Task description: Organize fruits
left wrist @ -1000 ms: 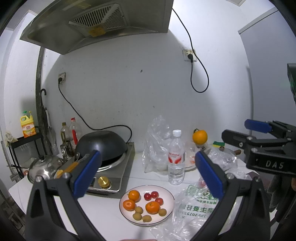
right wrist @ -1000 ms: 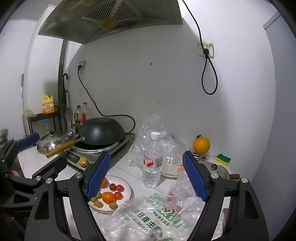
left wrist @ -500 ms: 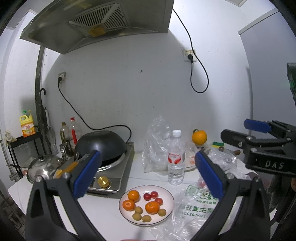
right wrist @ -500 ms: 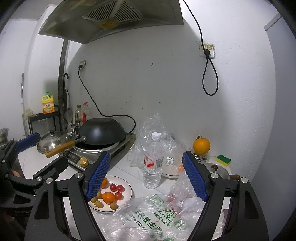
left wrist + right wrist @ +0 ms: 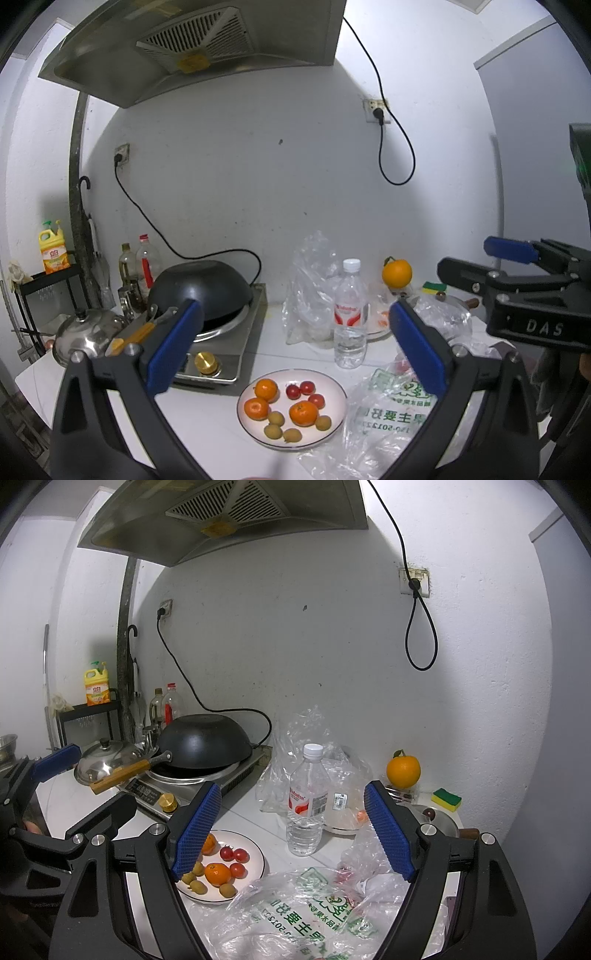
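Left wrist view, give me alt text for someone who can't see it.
A round white plate holding orange tangerines, red cherry tomatoes and small tan longans sits on a white counter between the open blue-padded left gripper. Behind stand a clear plastic water bottle and a black wok.

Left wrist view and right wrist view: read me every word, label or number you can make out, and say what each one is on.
"DAS": on the right claw.
Plastic bag: green print, upside down, not readable.
Water bottle: red label, too small to read.
Yellow detergent bottle: label blurred.
Stove: display digits too blurred.
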Demonstrator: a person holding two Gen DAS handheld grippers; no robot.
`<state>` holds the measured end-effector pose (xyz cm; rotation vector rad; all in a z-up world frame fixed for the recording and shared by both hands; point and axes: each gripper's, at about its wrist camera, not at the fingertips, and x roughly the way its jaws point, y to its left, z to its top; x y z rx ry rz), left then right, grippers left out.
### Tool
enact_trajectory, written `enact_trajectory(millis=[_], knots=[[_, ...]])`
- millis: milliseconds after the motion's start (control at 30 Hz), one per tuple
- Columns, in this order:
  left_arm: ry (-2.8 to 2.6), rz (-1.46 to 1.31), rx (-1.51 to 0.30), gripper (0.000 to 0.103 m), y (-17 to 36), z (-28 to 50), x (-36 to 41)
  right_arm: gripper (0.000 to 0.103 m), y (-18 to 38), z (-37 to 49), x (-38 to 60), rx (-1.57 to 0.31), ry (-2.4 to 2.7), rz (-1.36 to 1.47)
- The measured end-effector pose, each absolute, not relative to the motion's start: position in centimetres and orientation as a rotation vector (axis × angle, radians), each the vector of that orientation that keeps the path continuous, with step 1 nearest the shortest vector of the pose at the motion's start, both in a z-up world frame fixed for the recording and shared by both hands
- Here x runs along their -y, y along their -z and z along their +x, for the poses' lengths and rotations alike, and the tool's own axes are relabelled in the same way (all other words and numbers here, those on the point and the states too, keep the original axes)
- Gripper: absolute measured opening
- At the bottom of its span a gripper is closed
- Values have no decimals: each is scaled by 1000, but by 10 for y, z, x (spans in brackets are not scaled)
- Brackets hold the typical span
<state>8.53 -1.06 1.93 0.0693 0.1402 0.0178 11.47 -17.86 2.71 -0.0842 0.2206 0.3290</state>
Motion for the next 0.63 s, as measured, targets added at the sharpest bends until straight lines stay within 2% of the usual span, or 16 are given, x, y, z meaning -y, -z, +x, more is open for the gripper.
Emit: enact_trajectory(millis=[633], knots=[[-11,71,-137,102,-18,86,9,83,-25,113,178,-227,-330,-88]])
